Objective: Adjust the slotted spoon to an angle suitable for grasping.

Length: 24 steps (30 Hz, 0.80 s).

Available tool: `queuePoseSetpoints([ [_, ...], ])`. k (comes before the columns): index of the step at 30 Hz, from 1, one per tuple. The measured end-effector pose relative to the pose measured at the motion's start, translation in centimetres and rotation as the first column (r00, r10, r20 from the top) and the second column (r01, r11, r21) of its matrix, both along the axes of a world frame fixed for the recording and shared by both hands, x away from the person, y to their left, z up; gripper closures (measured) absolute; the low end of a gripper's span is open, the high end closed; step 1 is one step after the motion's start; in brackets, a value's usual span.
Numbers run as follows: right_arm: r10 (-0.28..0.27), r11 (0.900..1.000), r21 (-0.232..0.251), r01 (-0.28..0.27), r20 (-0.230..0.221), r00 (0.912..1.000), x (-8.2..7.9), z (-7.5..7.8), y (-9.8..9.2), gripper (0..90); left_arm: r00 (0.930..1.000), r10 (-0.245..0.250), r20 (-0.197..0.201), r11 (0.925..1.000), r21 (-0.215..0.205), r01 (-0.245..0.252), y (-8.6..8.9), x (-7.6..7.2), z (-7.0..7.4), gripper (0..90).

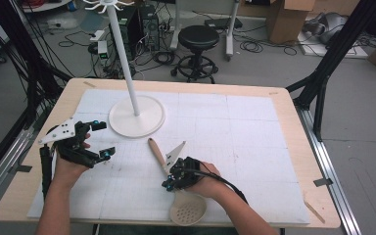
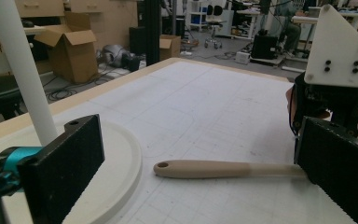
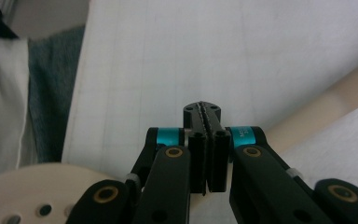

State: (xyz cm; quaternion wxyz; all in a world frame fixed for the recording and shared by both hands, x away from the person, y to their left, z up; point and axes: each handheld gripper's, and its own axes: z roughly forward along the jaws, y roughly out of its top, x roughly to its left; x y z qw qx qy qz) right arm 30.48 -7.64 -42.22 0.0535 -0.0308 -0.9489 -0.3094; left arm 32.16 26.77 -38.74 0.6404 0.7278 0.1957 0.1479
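Note:
A beige slotted spoon [image 1: 155,151] lies on the white mat [image 1: 245,127], its handle pointing toward the stand and its perforated head [image 1: 188,210] at the near edge. My right gripper [image 1: 169,183] hovers over the spoon's neck, jaws pressed together with nothing between them. In the right gripper view the shut right gripper [image 3: 206,140] has the handle [image 3: 335,107] to its right and the head [image 3: 37,196] at lower left. My left gripper [image 1: 104,139] stands open at the left, beside the stand's base. Between its open pads [image 2: 65,163], the handle [image 2: 205,169] lies farther off.
A white stand with a round base [image 1: 137,117] and tall pole [image 1: 122,54] stands at the back left of the mat. The right gripper's three-cornered plate [image 2: 338,46] rises at the right of the left gripper view. A stool [image 1: 198,36] and boxes stand on the floor beyond the table.

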Motion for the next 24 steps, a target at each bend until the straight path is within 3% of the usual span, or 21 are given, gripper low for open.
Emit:
queuePoseSetpoints([
  [1,0.000,1.000,-0.025,0.000,0.002,1.0000,-0.1,-0.2,0.0,90.0,1.0000,0.001,-0.001,1.0000,-0.005,-0.001,0.0,0.0,0.0,1.7],
  [6,-0.004,1.000,-0.013,0.004,-0.009,0.9999,0.2,-0.1,-0.4,90.0,1.0000,0.001,0.002,0.9999,-0.011,-0.001,0.1,-0.1,0.1,1.7],
  [10,-0.016,0.999,-0.032,0.015,-0.017,0.9997,0.5,0.0,-0.9,90.0,1.0000,0.001,0.003,1.0000,-0.008,-0.001,0.1,-0.1,0.1,1.7],
  [18,-0.073,0.997,-0.032,0.072,-0.006,0.9973,1.6,0.6,-3.1,90.0,1.0000,0.002,0.001,1.0000,-0.008,-0.002,0.1,0.0,0.0,1.7],
  [24,-0.090,0.995,-0.031,0.090,-0.019,0.9957,1.7,0.6,-3.6,90.0,1.0000,0.002,0.000,1.0000,-0.001,-0.002,0.0,0.0,0.0,1.7],
])
